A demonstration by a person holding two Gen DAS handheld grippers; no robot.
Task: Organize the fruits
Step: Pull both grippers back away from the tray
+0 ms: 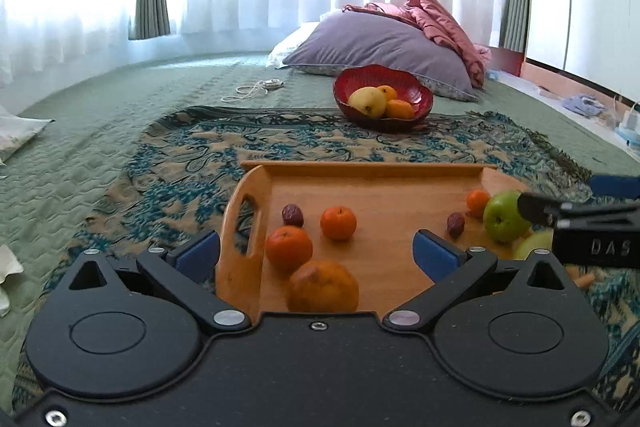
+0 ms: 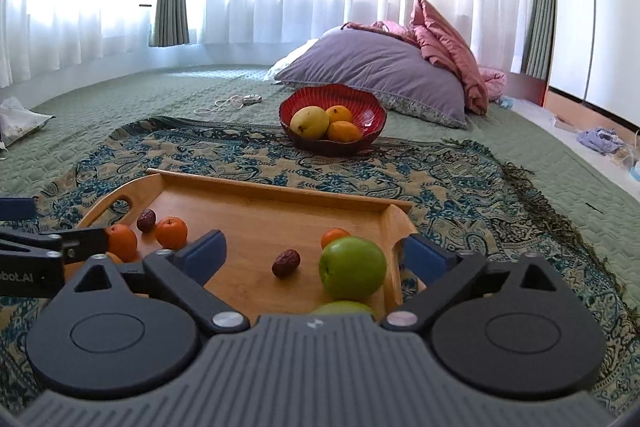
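A wooden tray (image 1: 380, 183) (image 2: 260, 203) lies on a patterned cloth and holds several oranges (image 1: 338, 222) (image 2: 171, 231), two dark dates (image 1: 293, 215) (image 2: 286, 262) and green apples (image 1: 505, 215) (image 2: 352, 273). A red bowl (image 1: 420, 93) (image 2: 370, 115) behind it holds a yellow pear (image 1: 367, 101) (image 2: 309, 123) and two oranges. My left gripper (image 1: 316, 251) is open over the tray's near left part, above the oranges. My right gripper (image 2: 314, 251) is open over the tray's near right part, with a green apple between its fingers, not gripped.
The patterned cloth (image 1: 192, 155) (image 2: 460, 179) lies on a green quilted bed cover (image 1: 80, 131). A purple pillow (image 1: 380, 43) (image 2: 372, 67) and pink bedding (image 2: 448, 39) lie behind the bowl. A white cable (image 1: 252, 89) lies to the left. Curtains hang behind.
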